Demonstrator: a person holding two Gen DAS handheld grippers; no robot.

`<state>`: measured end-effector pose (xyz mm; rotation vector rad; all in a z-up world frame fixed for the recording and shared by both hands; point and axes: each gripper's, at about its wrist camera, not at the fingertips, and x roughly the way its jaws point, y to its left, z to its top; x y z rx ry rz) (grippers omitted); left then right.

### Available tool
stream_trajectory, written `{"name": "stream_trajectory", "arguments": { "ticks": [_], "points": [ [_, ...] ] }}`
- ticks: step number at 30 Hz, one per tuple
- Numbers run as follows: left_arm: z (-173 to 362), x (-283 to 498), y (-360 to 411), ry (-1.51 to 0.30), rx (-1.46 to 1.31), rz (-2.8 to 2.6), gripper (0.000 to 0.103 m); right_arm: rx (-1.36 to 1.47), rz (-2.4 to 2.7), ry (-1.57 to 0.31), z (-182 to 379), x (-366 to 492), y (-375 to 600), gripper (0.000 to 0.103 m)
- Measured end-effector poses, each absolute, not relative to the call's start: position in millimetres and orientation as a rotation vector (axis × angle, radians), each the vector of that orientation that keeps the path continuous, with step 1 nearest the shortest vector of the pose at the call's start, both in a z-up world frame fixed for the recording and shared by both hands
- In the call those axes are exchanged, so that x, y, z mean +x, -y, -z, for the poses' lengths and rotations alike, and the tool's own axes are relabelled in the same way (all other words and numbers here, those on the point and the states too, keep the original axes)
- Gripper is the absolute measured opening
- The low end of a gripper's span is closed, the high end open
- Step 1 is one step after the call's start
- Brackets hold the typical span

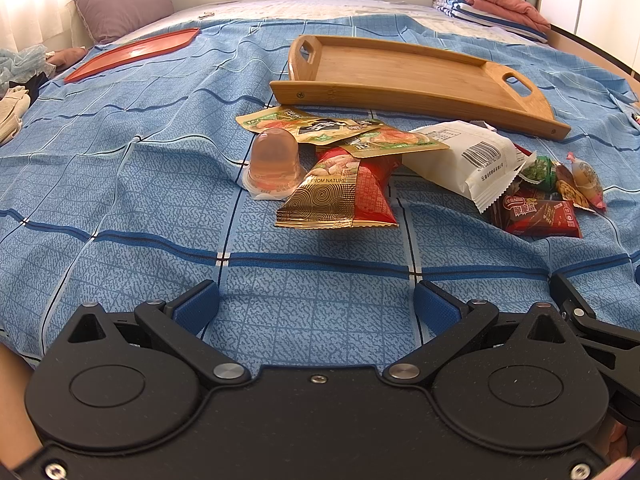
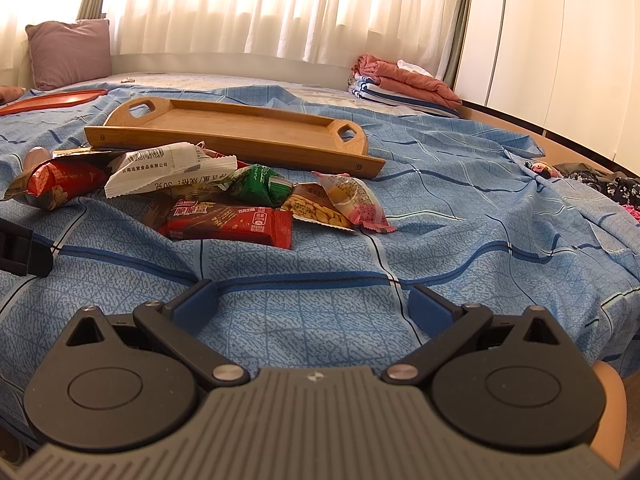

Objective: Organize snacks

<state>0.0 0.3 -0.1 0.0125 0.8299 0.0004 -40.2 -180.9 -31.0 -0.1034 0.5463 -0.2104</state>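
Ahead of both your grippers lies the bed with its blue checked bedspread (image 1: 120, 184), wrinkled, and it fills most of both views. On it, far in front of your left gripper (image 1: 316, 304), rests the wooden tray (image 1: 392, 68) with two handle cut-outs; its floor is bare. From your right gripper (image 2: 312, 304) the same tray (image 2: 224, 126) is ahead and to the left. Far to the left of the left gripper a flat red tray (image 1: 132, 50) lies near a purple pillow (image 1: 120, 0), and far to the right some folded clothes (image 1: 492, 0) are stacked at the bed's edge.

The snacks sit in a loose pile between the grippers and the wooden tray, just beside its near edge. The white packet (image 1: 472, 160) with a barcode is the biggest, ahead-right of the left gripper and resting partly on other packets. Straight ahead of the left gripper is the red and gold bag (image 1: 340, 196), and two flat yellow pouches (image 1: 344, 130) overlap behind it. The dark red bar wrapper (image 2: 228, 220) lies ahead-left of the right gripper, with a green packet (image 2: 260, 184) behind it. The peanut packet (image 2: 316, 208) and a small pink-ended candy (image 2: 356, 200) touch each other, straight ahead. The clear jelly cup (image 1: 274, 160) stands upside down, ahead-left of the left gripper.

Both your grippers have their blue pads spread wide and hold nothing, low over the bedspread.
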Motion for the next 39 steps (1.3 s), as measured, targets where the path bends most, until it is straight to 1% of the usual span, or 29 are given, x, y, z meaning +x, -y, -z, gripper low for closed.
{"name": "stream_trajectory", "arguments": {
  "ticks": [17, 24, 30, 32, 34, 38, 39],
  "points": [
    [-1.6, -3.8, -1.5, -0.813, 0.015, 0.012, 0.103, -0.089, 0.226, -0.526, 31.1, -45.6, 181.6, 0.103],
    [3.4, -10.6, -4.3, -0.743, 0.049, 0.045, 0.103, -0.083, 0.237, -0.468, 39.3, -50.3, 181.8, 0.103],
    [-3.1, -9.5, -5.2, -0.748, 0.017, 0.030, 0.103, -0.106, 0.211, -0.498, 28.7, -44.1, 182.7, 0.103],
    [-7.5, -8.3, -9.3, -0.740, -0.008, 0.032, 0.102, -0.078, 0.189, -0.501, 22.7, -43.7, 187.1, 0.103],
    [-13.0, -8.2, -14.0, -0.715, -0.025, 0.033, 0.098, -0.064, 0.148, -0.491, 17.2, -45.9, 188.0, 0.102],
    [-25.4, -5.8, -18.3, -0.658, -0.034, 0.038, 0.096, -0.073, 0.111, -0.443, 2.5, -45.9, 180.7, 0.102],
    [-27.1, -3.8, -18.7, -0.649, -0.033, 0.042, 0.093, -0.069, 0.104, -0.439, -0.6, -43.2, 178.1, 0.102]
  ]
}}
